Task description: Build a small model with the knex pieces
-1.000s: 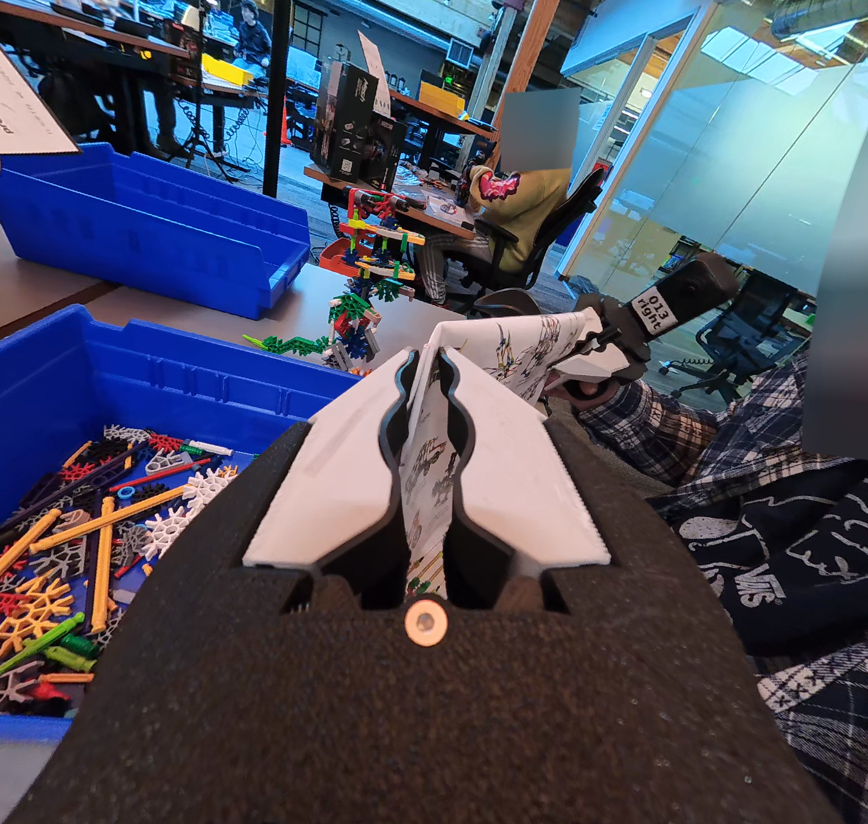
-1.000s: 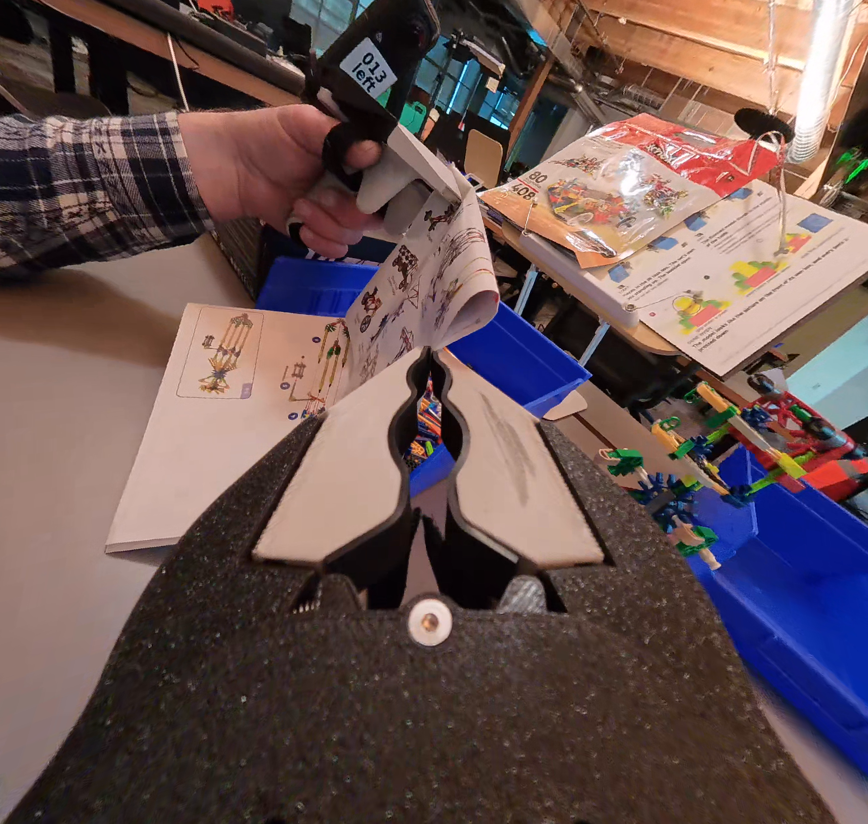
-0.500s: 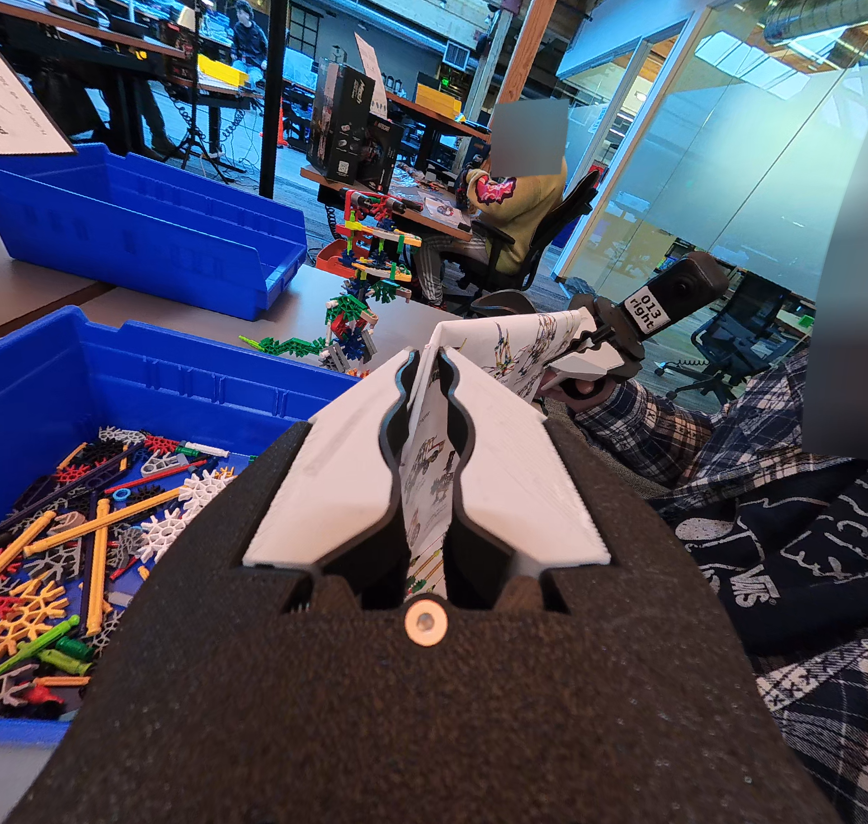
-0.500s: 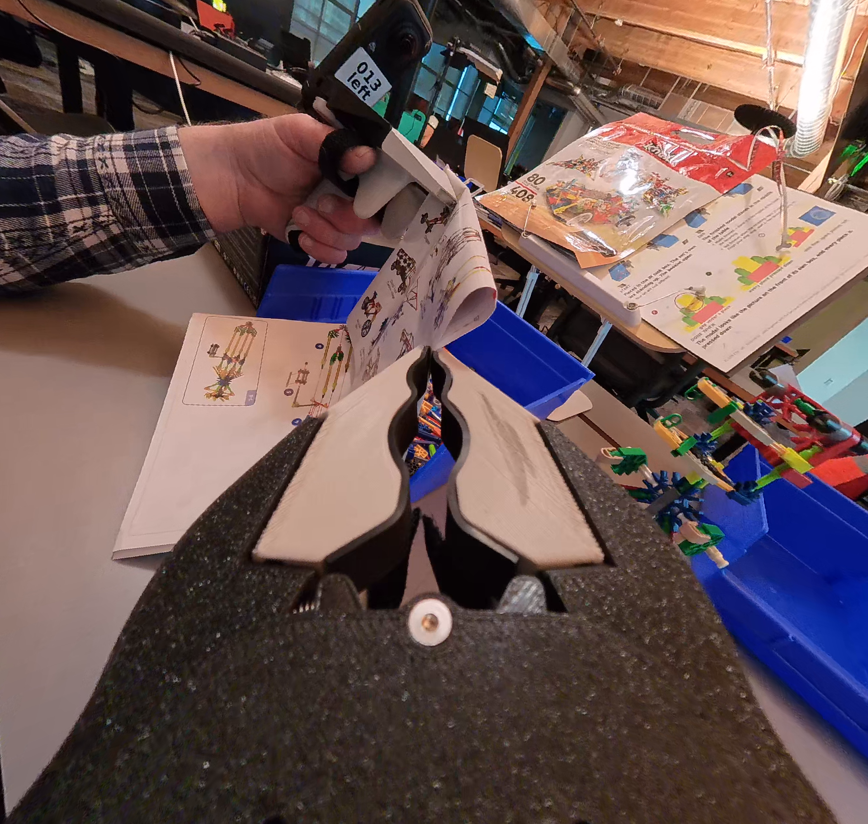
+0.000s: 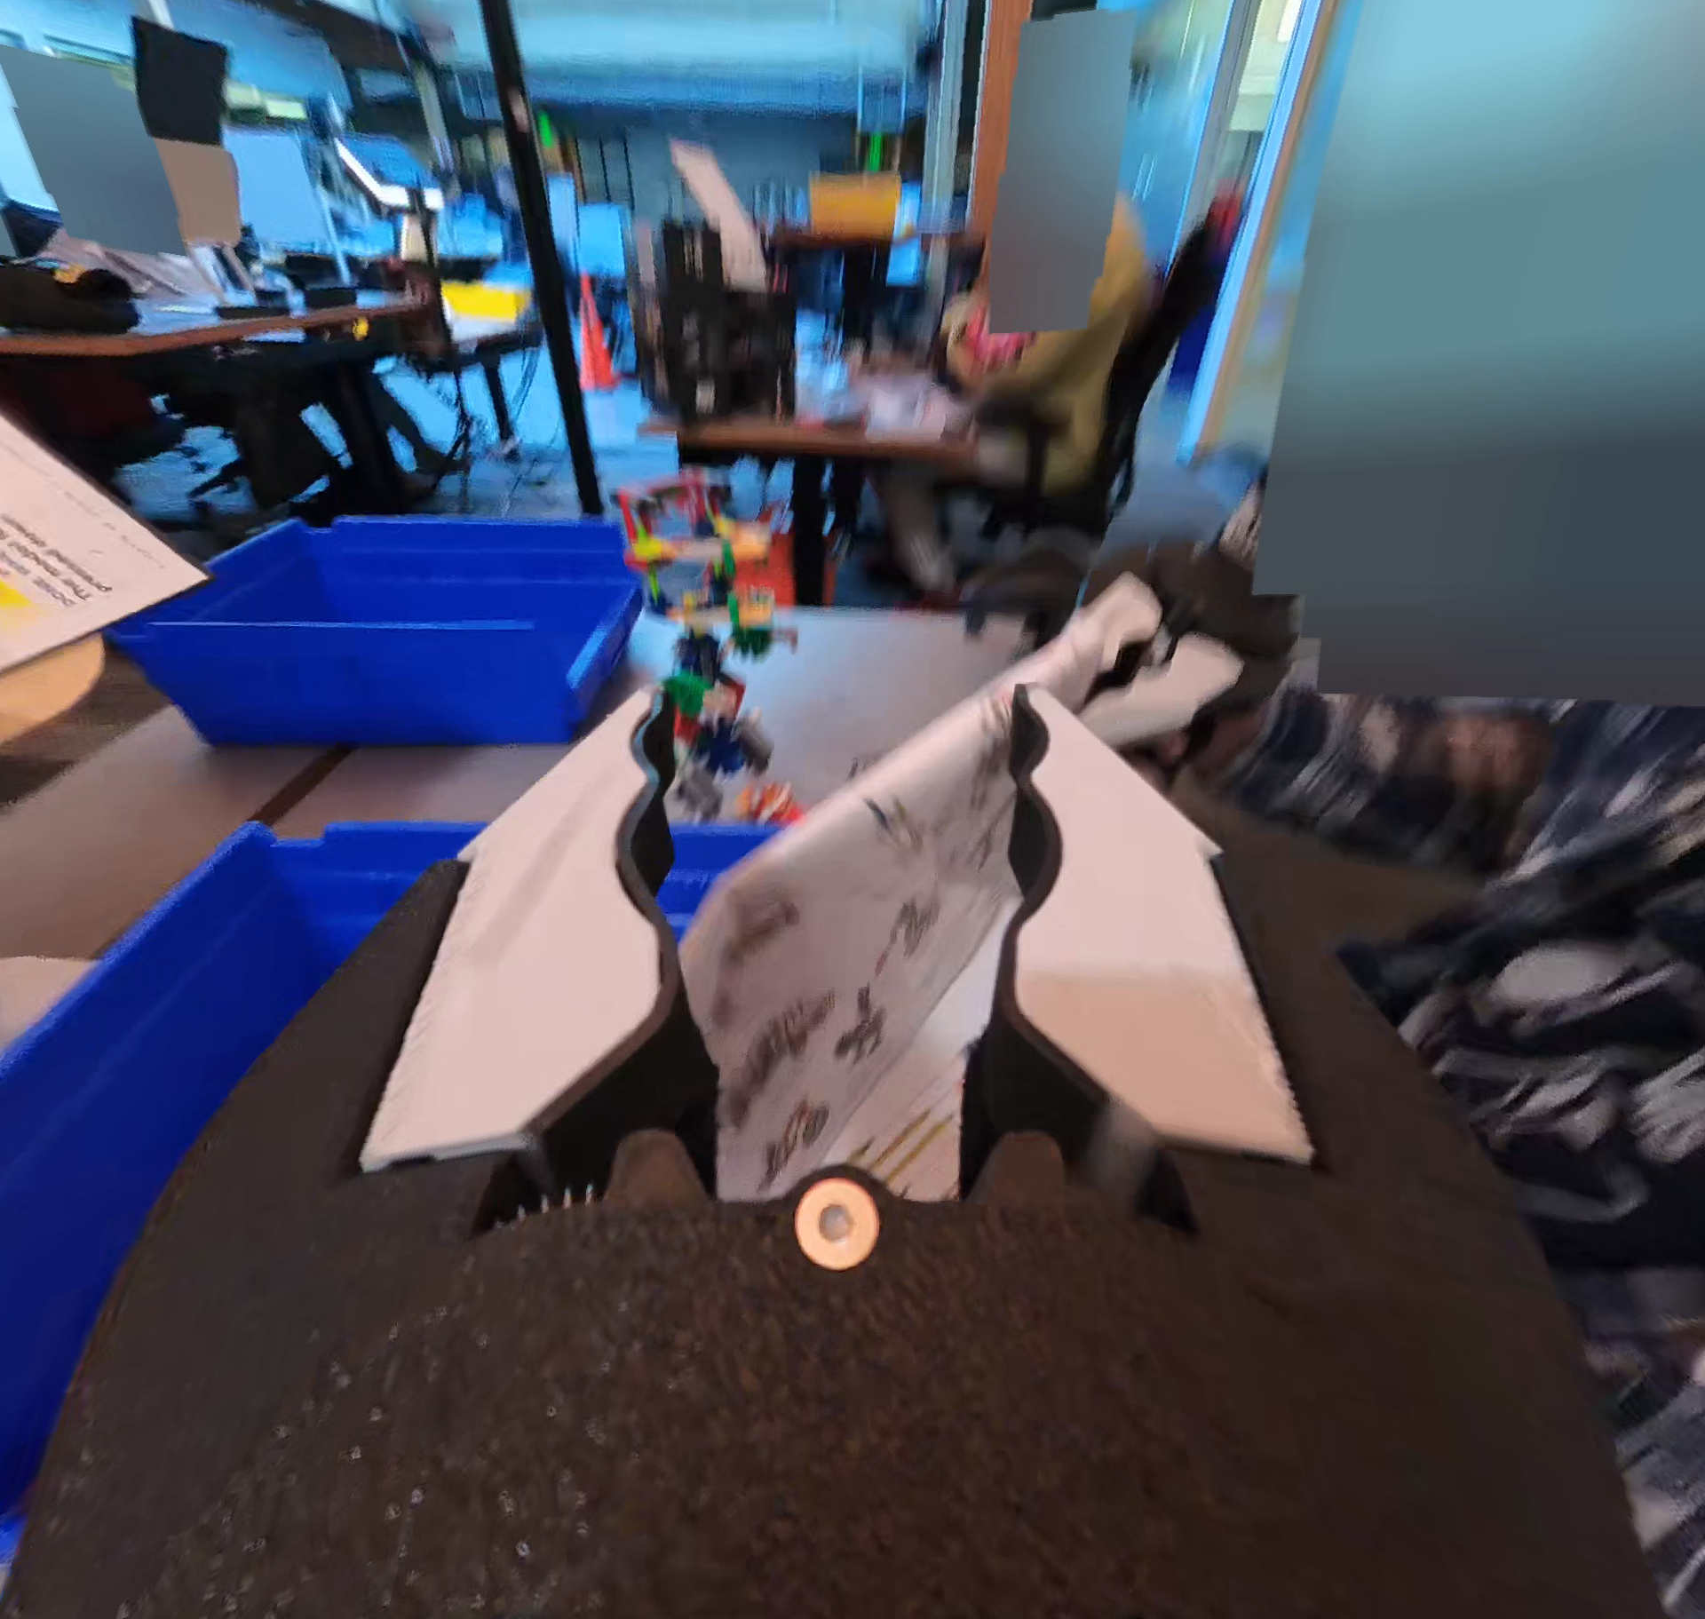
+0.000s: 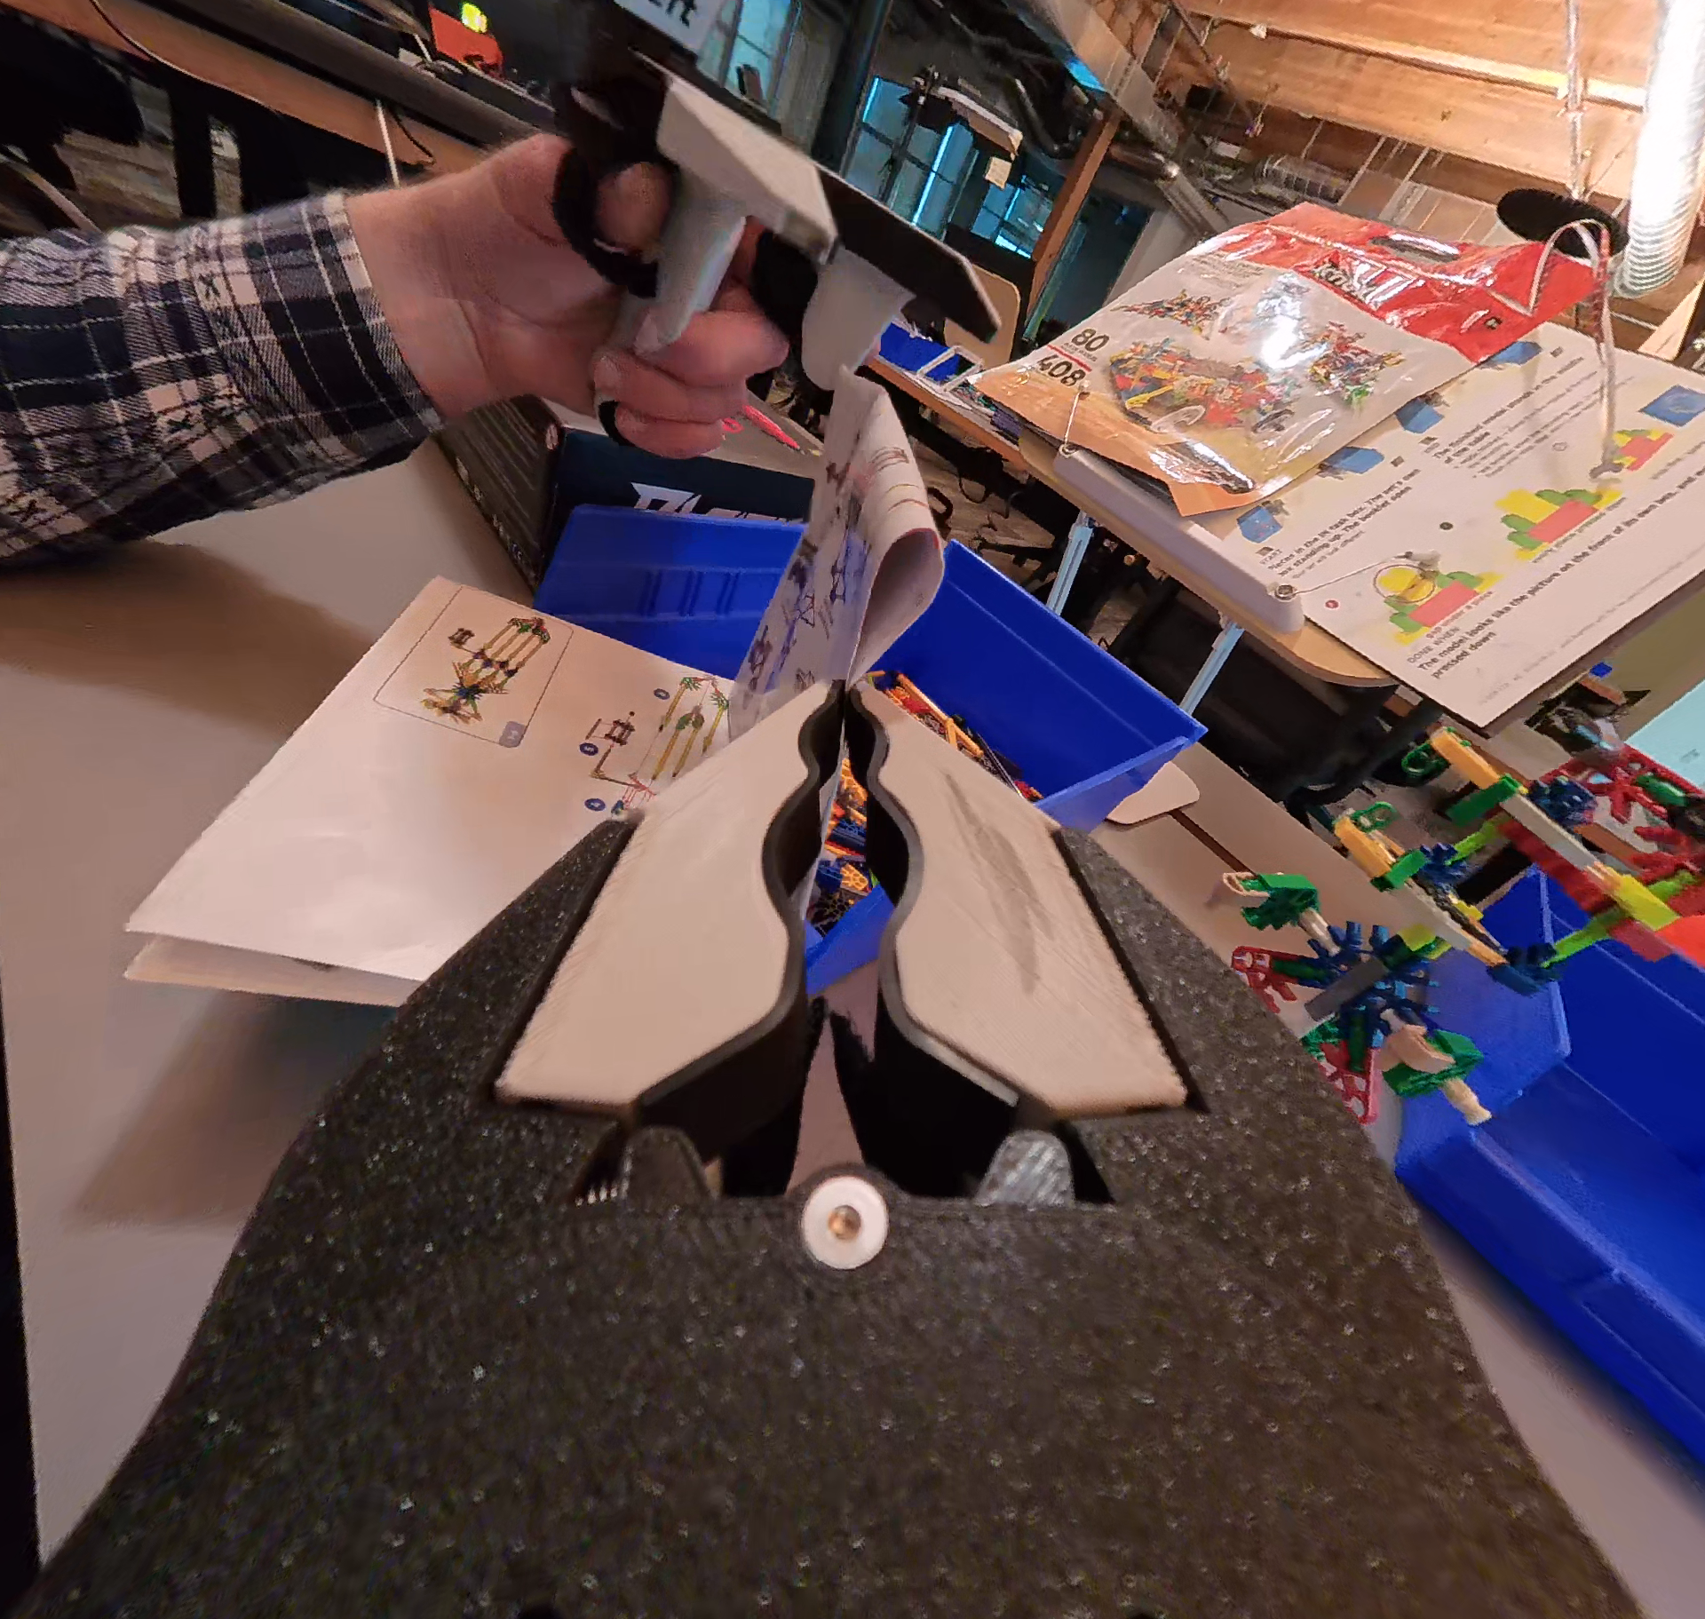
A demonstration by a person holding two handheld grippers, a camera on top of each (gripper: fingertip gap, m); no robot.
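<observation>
The right tongs [image 6: 844,698] stay clamped on the white printed booklet page [image 6: 853,560], lifted over the open booklet [image 6: 387,800] beside the blue plastic bin [image 6: 1033,698], while the left tongs [image 5: 835,735] stand apart around it; turning slowly should avoid tearing.

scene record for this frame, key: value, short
left tool: open, fingers either side of the lifted page
right tool: shut on the page's lower edge
page: curled, lifted off the booklet
booklet: open, flat on the table
bin: blue, behind the page, holds building-toy pieces
toy model: on the table, to the right
left wrist view: blurred
</observation>
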